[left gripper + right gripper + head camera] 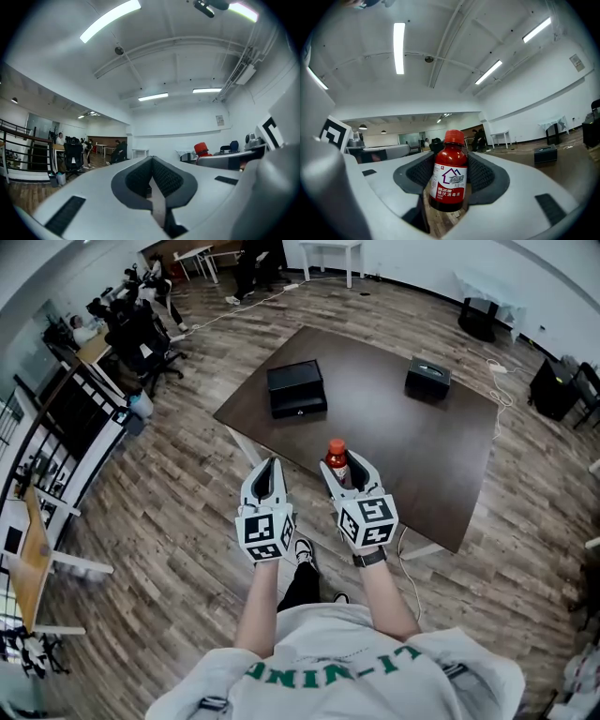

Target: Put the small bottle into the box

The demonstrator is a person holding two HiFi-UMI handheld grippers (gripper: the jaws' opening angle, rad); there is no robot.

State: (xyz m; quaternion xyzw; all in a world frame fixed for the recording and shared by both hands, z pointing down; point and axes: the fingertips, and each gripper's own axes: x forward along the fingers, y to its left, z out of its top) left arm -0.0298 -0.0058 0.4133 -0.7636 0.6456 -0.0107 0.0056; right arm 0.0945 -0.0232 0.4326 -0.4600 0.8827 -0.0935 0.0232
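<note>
Small bottle (449, 178): red cap, dark red contents, white-and-red label; upright, clamped in my right gripper (344, 468). Box (296, 388): black, lid down, ahead-left, well apart.

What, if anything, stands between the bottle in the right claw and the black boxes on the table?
Nothing visible. The small bottle sits in the right claw, and only bare table lies between it and the left box or the right box.

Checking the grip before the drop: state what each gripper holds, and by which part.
The right gripper holds the small bottle upright, its pads on opposite sides of the labelled body. The left gripper has its jaws together and holds nothing.
</note>
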